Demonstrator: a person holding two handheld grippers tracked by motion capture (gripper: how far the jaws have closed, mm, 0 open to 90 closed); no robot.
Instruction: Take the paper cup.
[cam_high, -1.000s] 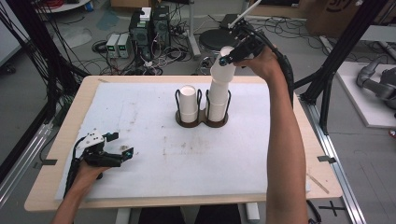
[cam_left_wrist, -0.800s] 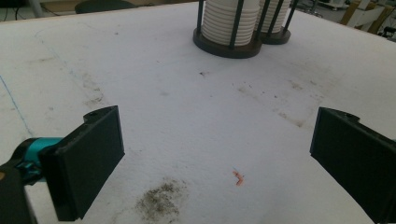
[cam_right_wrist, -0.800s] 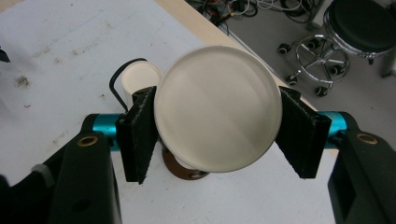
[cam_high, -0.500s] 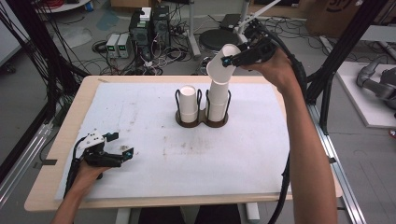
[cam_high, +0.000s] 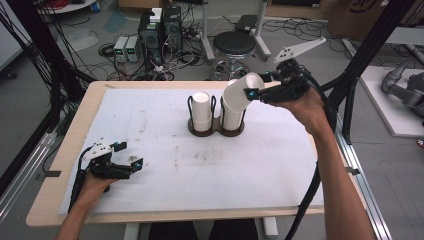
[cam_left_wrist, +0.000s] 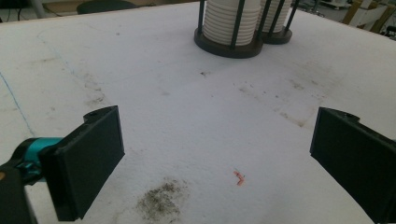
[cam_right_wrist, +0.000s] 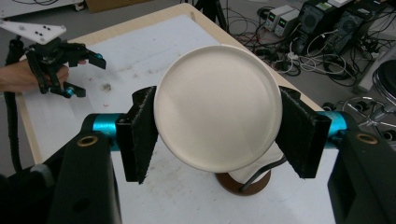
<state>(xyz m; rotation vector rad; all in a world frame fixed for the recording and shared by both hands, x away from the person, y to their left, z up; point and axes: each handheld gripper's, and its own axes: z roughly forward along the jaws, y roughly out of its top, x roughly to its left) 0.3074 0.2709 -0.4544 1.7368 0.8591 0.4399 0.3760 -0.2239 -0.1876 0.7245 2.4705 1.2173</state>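
A black wire holder (cam_high: 216, 129) at the table's middle carries two stacks of white cups, the left stack (cam_high: 202, 107) and the right stack (cam_high: 231, 119). My right gripper (cam_high: 250, 93) is shut on a single white cup (cam_high: 239, 92), held tilted just above the right stack. In the right gripper view the cup's round bottom (cam_right_wrist: 217, 119) sits between the two pads of that gripper (cam_right_wrist: 217, 133). My left gripper (cam_high: 127, 162) rests low at the table's front left, open with nothing in it (cam_left_wrist: 217, 154). The stacks in their holder (cam_left_wrist: 231, 23) stand far ahead of it.
The white table cover (cam_high: 280, 165) is stained near the middle, with a dark smudge (cam_left_wrist: 161, 200) and a small red scrap (cam_left_wrist: 239, 177) close to the left gripper. Black frame posts (cam_high: 360, 55) rise at the right; cables and boxes lie on the floor behind.
My right gripper has come down and to the right with the cup, which now tilts more over the right stack. The left gripper has not moved.
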